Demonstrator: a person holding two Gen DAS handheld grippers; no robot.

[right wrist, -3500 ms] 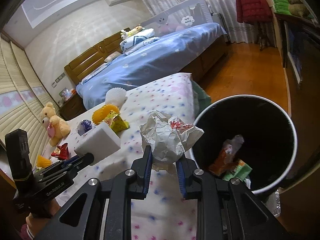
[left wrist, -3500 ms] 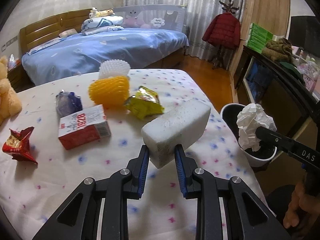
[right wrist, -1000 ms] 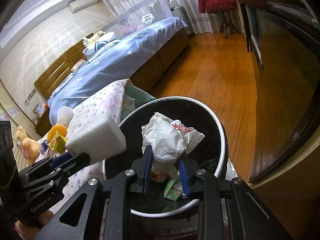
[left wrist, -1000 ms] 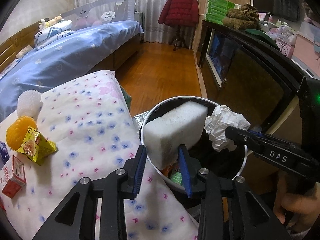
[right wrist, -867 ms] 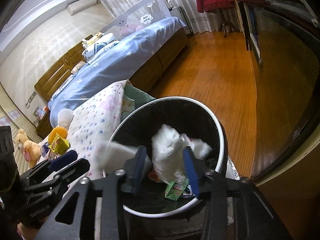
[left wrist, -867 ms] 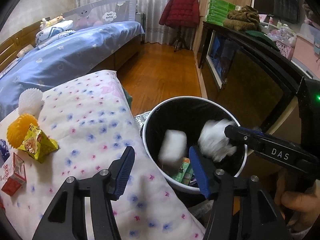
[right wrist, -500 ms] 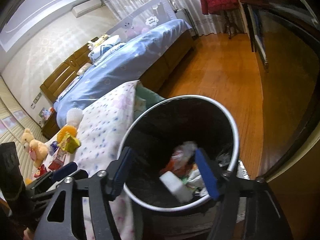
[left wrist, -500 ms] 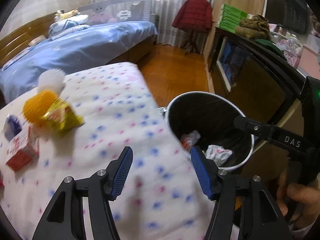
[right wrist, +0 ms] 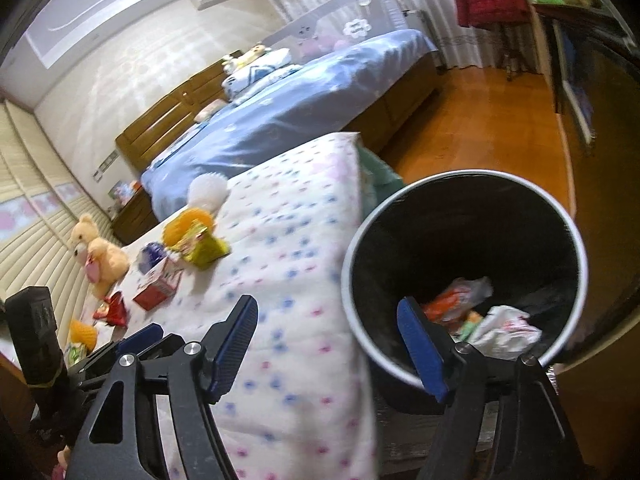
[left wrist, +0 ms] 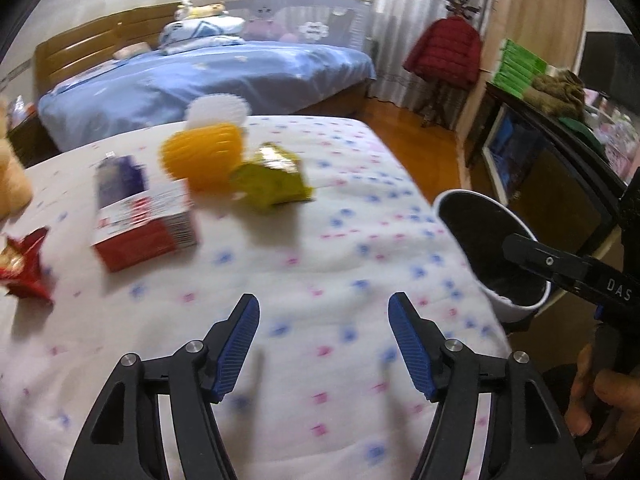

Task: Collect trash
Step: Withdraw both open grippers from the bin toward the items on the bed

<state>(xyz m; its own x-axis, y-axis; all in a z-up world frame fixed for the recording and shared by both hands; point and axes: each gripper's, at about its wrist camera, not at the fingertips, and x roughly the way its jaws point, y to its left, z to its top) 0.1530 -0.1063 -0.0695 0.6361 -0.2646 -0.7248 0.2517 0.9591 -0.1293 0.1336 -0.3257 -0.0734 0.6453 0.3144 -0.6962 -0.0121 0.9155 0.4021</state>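
Gaping wide and empty, both tongs have just been opening: only the right gripper [right wrist: 326, 342] is showing crumpled paper [right wrist: 506, 332] in the bin [right wrist: 400, 216] ahead; the left gripper [left wrist: 324, 340] is facing a blurred red carton [left wrist: 146, 226].

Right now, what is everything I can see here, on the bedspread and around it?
trash bin: one, black with a white rim, beside the spotted bedspread; wrappers lie inside
spotted bedspread: one, white with pink and blue dots, under the trash
red and white carton: one, on the bedspread
yellow snack bag: one, right of the orange foam net
orange foam net: one, behind the carton
white foam net: one, at the far edge
red wrapper: one, left edge
teddy bear: one, tan, far left
blue bed: one, behind
red jacket: one, on a stand
left gripper: open, empty
right gripper: open, empty
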